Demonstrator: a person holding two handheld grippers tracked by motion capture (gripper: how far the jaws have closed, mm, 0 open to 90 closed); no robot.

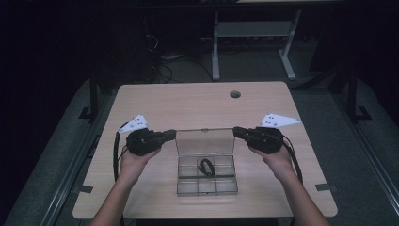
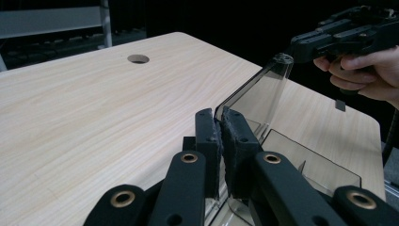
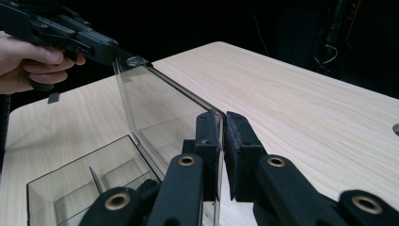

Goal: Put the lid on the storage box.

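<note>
Now | my left tongs (image 1: 172,134) and right tongs (image 1: 236,131) each pinch an upper corner of the lid (image 1: 205,142) | clear box (image 1: 207,186) near desk's (image 1: 188,101) front edge.

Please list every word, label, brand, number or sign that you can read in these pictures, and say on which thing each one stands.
None: no readable text on the clear box, its raised lid, the table, the left tongs or the right tongs.
</note>
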